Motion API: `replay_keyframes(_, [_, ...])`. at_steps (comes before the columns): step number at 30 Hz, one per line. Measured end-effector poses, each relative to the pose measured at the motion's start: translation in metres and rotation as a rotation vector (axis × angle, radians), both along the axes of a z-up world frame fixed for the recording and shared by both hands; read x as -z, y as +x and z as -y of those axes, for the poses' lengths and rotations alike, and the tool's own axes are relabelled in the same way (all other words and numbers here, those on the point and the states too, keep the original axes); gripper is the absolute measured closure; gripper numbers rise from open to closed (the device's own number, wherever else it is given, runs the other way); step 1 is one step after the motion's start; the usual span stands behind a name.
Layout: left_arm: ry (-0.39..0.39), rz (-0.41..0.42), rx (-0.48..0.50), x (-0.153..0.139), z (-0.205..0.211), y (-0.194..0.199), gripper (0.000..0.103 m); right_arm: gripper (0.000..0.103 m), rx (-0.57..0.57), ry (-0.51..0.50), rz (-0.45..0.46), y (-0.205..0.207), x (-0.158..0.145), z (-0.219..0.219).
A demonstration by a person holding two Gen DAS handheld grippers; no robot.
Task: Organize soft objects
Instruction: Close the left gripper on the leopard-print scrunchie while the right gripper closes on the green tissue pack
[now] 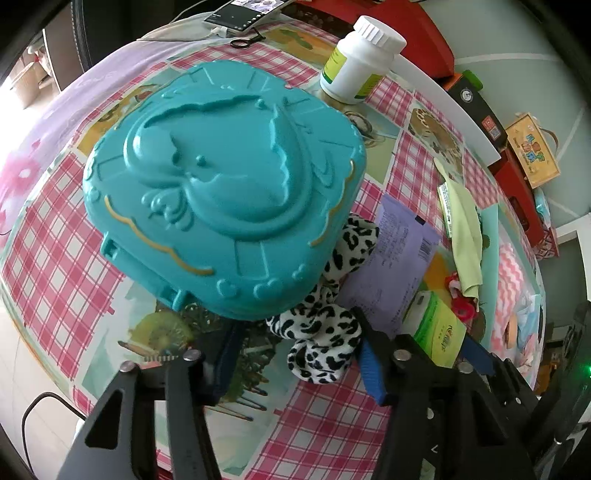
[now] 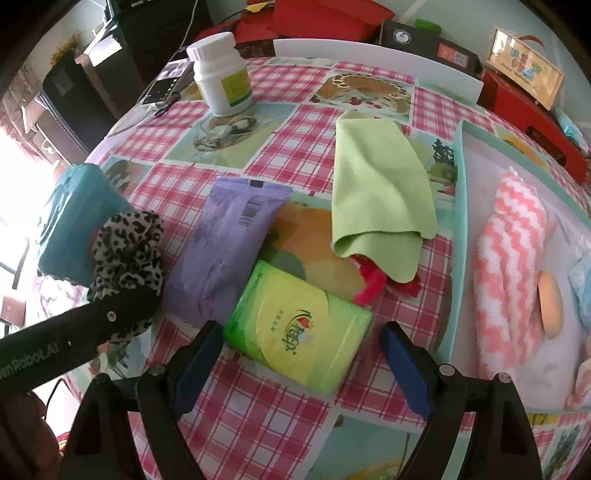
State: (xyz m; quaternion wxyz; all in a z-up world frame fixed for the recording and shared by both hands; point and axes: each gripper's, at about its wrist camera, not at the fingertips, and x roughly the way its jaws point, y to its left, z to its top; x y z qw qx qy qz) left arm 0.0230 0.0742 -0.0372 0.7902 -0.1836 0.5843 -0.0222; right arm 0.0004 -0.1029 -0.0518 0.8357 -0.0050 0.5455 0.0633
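Note:
My left gripper (image 1: pixel 299 362) is open, its blue pads either side of a black-and-white leopard scrunchie (image 1: pixel 325 325), which lies against a teal plastic case (image 1: pixel 221 192). The scrunchie (image 2: pixel 129 251) also shows in the right wrist view beside the left gripper's black finger. My right gripper (image 2: pixel 299 373) is open around a green tissue pack (image 2: pixel 295 328) lying on the cloth. A purple wipes pack (image 2: pixel 225 251) lies next to it. A light green cloth (image 2: pixel 380 195) covers a red item (image 2: pixel 373 280). A tray (image 2: pixel 461 221) at the right holds a pink-white towel (image 2: pixel 513 269).
A white pill bottle (image 2: pixel 221 74) stands at the back on the checked tablecloth (image 2: pixel 273 424). A phone (image 1: pixel 240 14), red boxes (image 2: pixel 532 107) and a black box (image 2: pixel 428 44) line the table's far side. A white board edge (image 2: pixel 369 59) runs along the back.

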Motion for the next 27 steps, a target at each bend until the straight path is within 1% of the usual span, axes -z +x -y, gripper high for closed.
replay_keyframes(2, [-0.005,0.0,0.002,0.0,0.001,0.0,0.052,0.014,0.001,0.002,0.004,0.001,0.0,-0.001])
replay_keyframes(3, [-0.008,0.001,0.003,0.0,0.001,0.0,0.055,0.014,0.001,0.001,0.007,0.0,0.0,-0.001])
replay_keyframes(4, [-0.015,0.002,0.005,0.0,0.001,0.0,0.06,0.014,0.001,0.0,0.011,0.0,0.0,-0.001])
replay_keyframes(5, [-0.022,0.003,0.007,-0.001,0.0,0.0,0.062,0.015,-0.001,0.0,0.014,0.0,0.0,-0.002])
replay_keyframes(8, [-0.031,0.008,0.006,-0.002,-0.001,-0.001,0.066,0.022,-0.008,0.009,0.024,-0.002,-0.002,-0.001])
replay_keyframes(9, [-0.032,0.01,0.006,-0.003,-0.002,-0.001,0.067,0.023,-0.009,0.009,0.027,-0.002,-0.003,-0.002])
replay_keyframes(19, [-0.042,0.039,0.017,-0.01,-0.002,-0.005,0.075,0.024,0.017,0.031,0.03,-0.006,-0.006,0.003])
replay_keyframes(27, [-0.045,0.058,0.025,-0.015,-0.002,-0.007,0.078,0.024,0.025,0.041,0.05,-0.008,-0.013,0.005])
